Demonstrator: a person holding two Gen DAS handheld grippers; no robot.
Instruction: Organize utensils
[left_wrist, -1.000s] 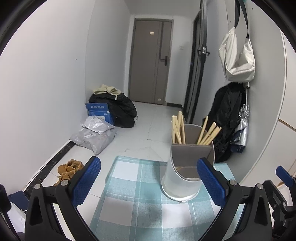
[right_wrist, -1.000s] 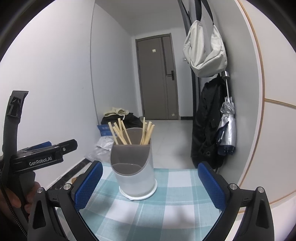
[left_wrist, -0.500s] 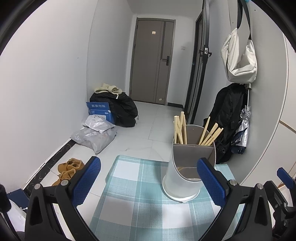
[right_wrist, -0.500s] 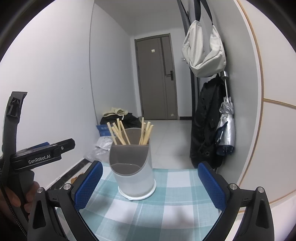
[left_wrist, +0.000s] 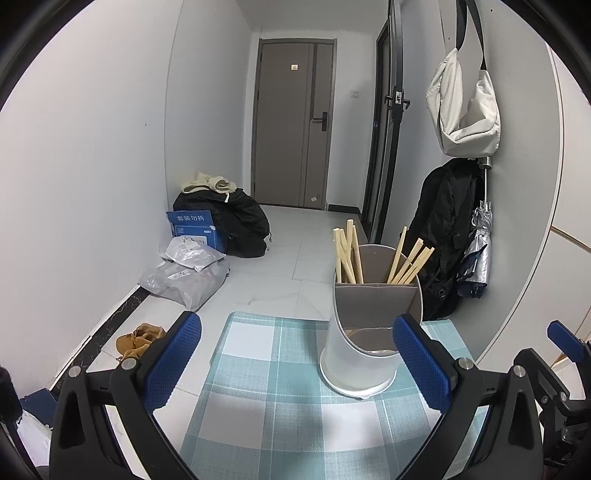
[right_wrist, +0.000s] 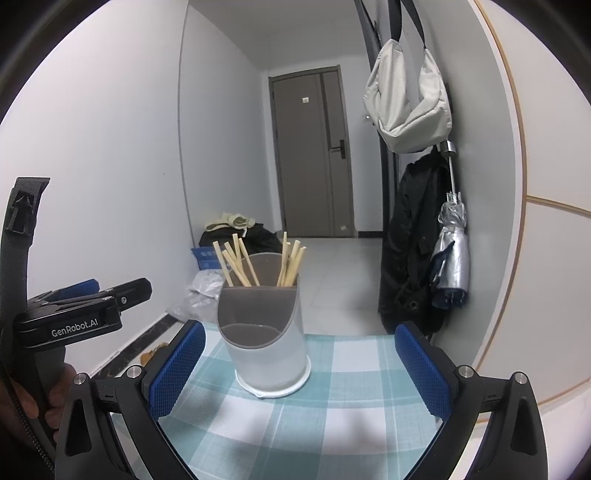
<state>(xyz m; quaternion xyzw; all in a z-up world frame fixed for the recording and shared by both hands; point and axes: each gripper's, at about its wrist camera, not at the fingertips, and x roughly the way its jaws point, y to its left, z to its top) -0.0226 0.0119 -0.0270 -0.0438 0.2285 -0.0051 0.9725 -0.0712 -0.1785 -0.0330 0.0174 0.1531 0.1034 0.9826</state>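
Site: I read this as a home entry hall | door (left_wrist: 295, 122) at the far end of a tiled floor | bag (left_wrist: 466, 110), coat (left_wrist: 443, 229) and umbrella (left_wrist: 478, 254) hung on the wall | shoes (left_wrist: 138, 338) and parcels (left_wrist: 184, 273) on the floor | small table with checked cloth (left_wrist: 280, 398)

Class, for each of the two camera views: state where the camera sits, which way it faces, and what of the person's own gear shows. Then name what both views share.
Left wrist: sits on the left tool, faces down the hallway over the checked cloth; both blue pads wide apart, right tool at the edge.
Right wrist: sits on the right tool, facing likewise; left tool and the hand holding it show.
Shared: utensil holder with chopsticks, door, hanging bag.
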